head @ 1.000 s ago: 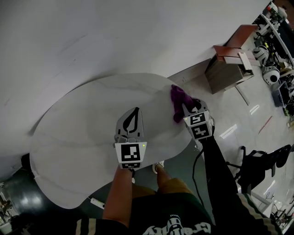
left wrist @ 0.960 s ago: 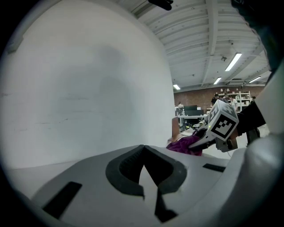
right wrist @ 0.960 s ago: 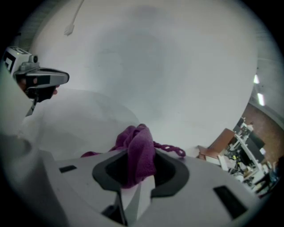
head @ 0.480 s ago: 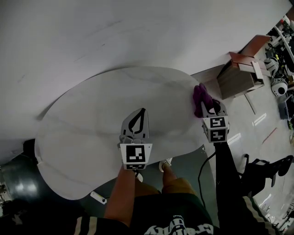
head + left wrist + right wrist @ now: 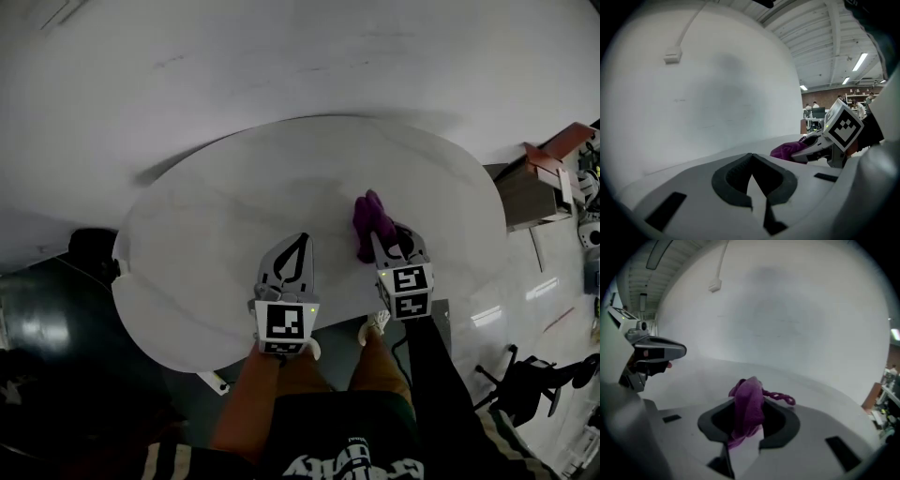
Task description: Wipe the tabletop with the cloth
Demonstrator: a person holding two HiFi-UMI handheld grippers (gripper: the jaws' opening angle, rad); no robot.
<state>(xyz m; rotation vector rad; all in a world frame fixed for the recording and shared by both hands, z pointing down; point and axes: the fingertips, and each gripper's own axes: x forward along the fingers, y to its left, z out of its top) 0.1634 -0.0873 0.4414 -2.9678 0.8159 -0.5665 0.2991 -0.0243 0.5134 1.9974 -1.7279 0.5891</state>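
A purple cloth (image 5: 367, 214) lies bunched on the white oval tabletop (image 5: 216, 234), right of its middle. My right gripper (image 5: 380, 236) is shut on the cloth's near end. In the right gripper view the cloth (image 5: 747, 408) sticks up between the jaws and a thin strand trails onto the table. My left gripper (image 5: 301, 240) hovers over the table's front, left of the cloth, shut with nothing in it. Its tips (image 5: 751, 157) meet in the left gripper view. That view also shows the cloth (image 5: 786, 150) and the right gripper (image 5: 813, 149) beside it.
A pale wall (image 5: 281, 66) runs right behind the table. A brown box (image 5: 539, 183) stands on the floor at the right, and an office chair (image 5: 530, 389) at the lower right. The person's legs and feet (image 5: 375, 325) are at the table's front edge.
The right gripper has dragged the purple cloth from the table's right edge leftward toward the middle. The left gripper has stayed shut over the table's front.
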